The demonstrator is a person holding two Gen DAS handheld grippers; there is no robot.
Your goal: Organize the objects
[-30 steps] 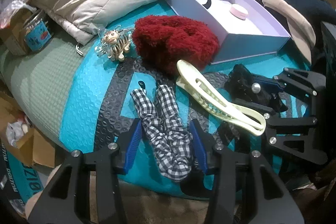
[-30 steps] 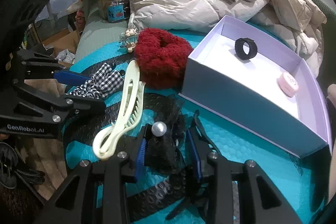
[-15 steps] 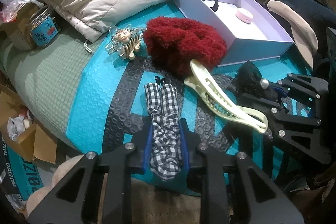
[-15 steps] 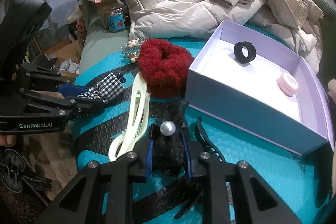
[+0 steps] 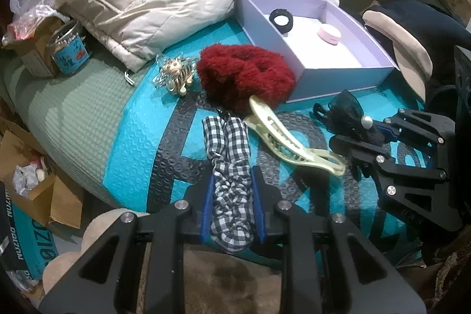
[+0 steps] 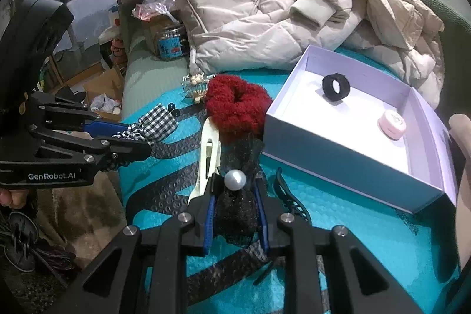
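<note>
Left wrist view, tongs (image 5: pixel 232 211) clamping checked scrunchie (image 5: pixel 231 167), right tongs (image 6: pixel 235 217) gripping black bow (image 6: pixel 235 205)

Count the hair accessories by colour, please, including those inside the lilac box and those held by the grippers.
Black: 2, ring band, pearl bow clip
Red: 1, fluffy scrunchie
Black-and-white check: 1, scrunchie
Cream: 1, long clip
Pink: 1, round piece
Striped tiger clip: 1
Total: 7

checked scrunchie (image 5: pixel 231 164), red scrunchie (image 5: pixel 244 75), lilac box (image 5: pixel 332 81)

L gripper (image 5: pixel 232 196) near-left, jaws clamped, angled steeply down; R gripper (image 6: pixel 235 208) to its right, clamped too.
</note>
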